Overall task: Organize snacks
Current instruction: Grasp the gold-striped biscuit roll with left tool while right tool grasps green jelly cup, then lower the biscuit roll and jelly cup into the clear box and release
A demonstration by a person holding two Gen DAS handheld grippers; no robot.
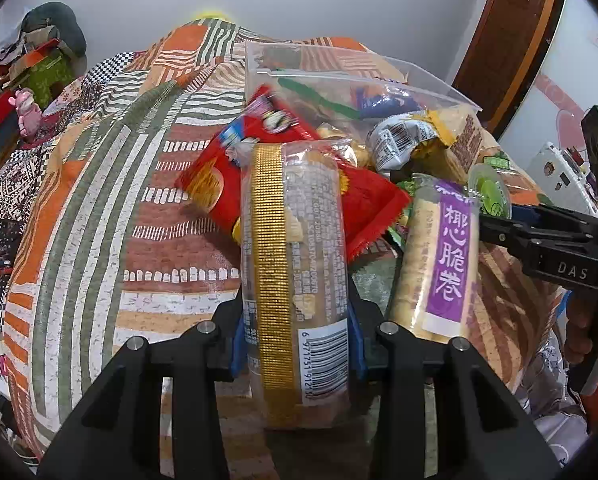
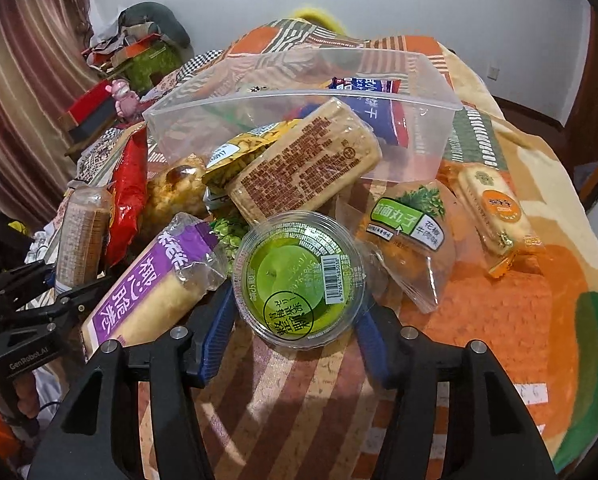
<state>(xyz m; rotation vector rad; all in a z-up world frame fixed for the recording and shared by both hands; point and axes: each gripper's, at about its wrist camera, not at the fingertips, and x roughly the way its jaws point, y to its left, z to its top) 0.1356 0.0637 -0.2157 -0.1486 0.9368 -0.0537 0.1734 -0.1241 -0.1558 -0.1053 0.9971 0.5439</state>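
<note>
My left gripper is pinching a long cracker pack with a gold stripe. The blue pads press on both sides of it, low in the middle of the left view. The pack sticks straight up the frame and covers part of a red snack bag behind it.

Just to the right of it lies a roll with a purple label. It leans on the pile of snacks. In the right view this same purple roll is at the lower left, and my left gripper shows there too, at the left edge, holding the gold stripe pack.

My right gripper is around a round green jelly cup. The cup sits between the two blue pads, low in the middle of the frame. The pads are spread wide and sit right at its sides. I cannot tell if they squeeze it.

Behind the cup is a clear plastic box, in the upper middle. A long brown cracker pack leans out over its front edge. To the right of the cup lie an orange snack bag with a green label and a small biscuit pack, both on the striped blanket.
</note>
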